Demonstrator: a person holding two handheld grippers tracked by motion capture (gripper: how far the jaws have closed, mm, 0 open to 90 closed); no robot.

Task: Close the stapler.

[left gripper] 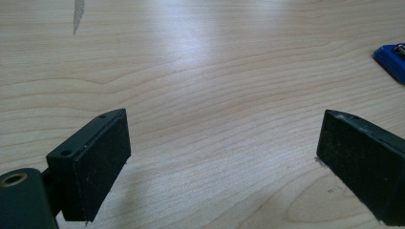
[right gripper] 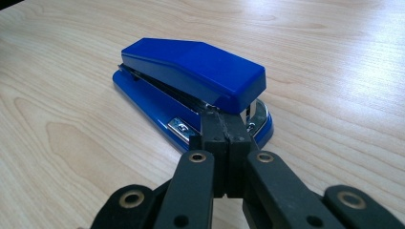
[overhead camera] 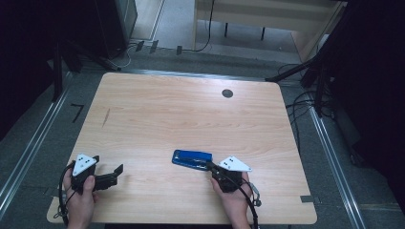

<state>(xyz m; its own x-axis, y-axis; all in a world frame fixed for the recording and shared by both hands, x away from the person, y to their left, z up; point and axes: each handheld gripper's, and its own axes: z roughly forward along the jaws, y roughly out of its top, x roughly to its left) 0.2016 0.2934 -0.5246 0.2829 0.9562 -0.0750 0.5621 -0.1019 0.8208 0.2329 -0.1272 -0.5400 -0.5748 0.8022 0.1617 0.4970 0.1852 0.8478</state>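
Blue plastic marks the stapler [right gripper: 191,81], which lies flat on the table [overhead camera: 191,114] straight ahead of the right gripper [right gripper: 224,124]; that gripper's jaws are pressed together, pad against pad, with nothing between them; their joined tips sit at the stapler's near end, right up against the gap between its top arm and its base, beside the metal plate there; whether they touch it, I cannot tell. In the high view the right gripper [overhead camera: 210,165] meets the stapler [overhead camera: 192,159] at its right end, a hand [overhead camera: 234,195] behind it.

Left gripper [left gripper: 224,143]: jaws spread wide, bare wood between the pads, low over the table [left gripper: 200,71]; the stapler [left gripper: 392,59] shows as a blue corner far off beyond the right-hand jaw, well apart from it. In the high view the left gripper [overhead camera: 118,171] sits near the table's front left corner, held by the other hand [overhead camera: 81,200].
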